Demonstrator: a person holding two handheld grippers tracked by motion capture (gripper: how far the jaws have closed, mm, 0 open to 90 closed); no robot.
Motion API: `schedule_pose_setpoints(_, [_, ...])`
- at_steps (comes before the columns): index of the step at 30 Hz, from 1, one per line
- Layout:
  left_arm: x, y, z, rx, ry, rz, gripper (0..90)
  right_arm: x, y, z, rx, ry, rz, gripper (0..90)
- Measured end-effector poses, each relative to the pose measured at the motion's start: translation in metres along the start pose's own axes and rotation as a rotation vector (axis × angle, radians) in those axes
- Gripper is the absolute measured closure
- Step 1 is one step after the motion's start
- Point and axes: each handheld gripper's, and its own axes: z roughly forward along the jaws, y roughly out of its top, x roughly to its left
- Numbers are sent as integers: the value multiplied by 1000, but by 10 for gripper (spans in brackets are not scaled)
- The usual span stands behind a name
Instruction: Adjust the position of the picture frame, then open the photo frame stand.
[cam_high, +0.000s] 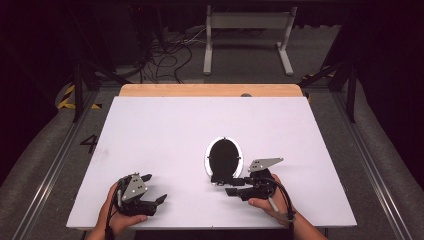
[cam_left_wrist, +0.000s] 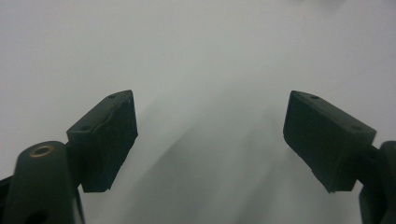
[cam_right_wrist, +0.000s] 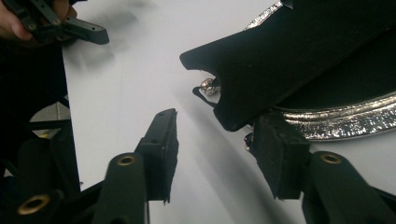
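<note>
Where the white table (cam_high: 150, 130) holds it, just right of centre, lies the oval mirror (cam_high: 223, 159), face down with black back up and silver rim showing. Long axis runs twelve to six o'clock in the high view, the black stand flap (cam_right_wrist: 280, 60) at the six o'clock end, pointing toward the person. Just beside that end, at about five o'clock, sits the right gripper (cam_high: 235, 186), aimed toward nine o'clock, jaws parted, pads clear of the flap in the right gripper view though one jaw stands close under its edge. Well apart, at about eight o'clock from the mirror, rests the left gripper (cam_high: 153, 188), jaws spread wide over bare table, holding nothing.
</note>
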Motion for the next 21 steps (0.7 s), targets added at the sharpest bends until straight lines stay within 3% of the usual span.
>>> schedule_pose_setpoints(4, [0, 0, 1, 5, 1, 2, 183, -3, 1, 2, -18, 29, 45, 436])
schedule_pose_setpoints(7, [0, 0, 2, 14, 1, 6, 180, -4, 2, 4, -53, 55, 112, 398])
schedule_pose_setpoints(17, [-4, 0, 4, 33, -8, 16, 180, -9, 1, 8, -74, 94, 169, 385])
schedule_pose_setpoints(21, [-3, 1, 6, 35, -12, 15, 180, -10, 2, 7, -70, 90, 170, 375])
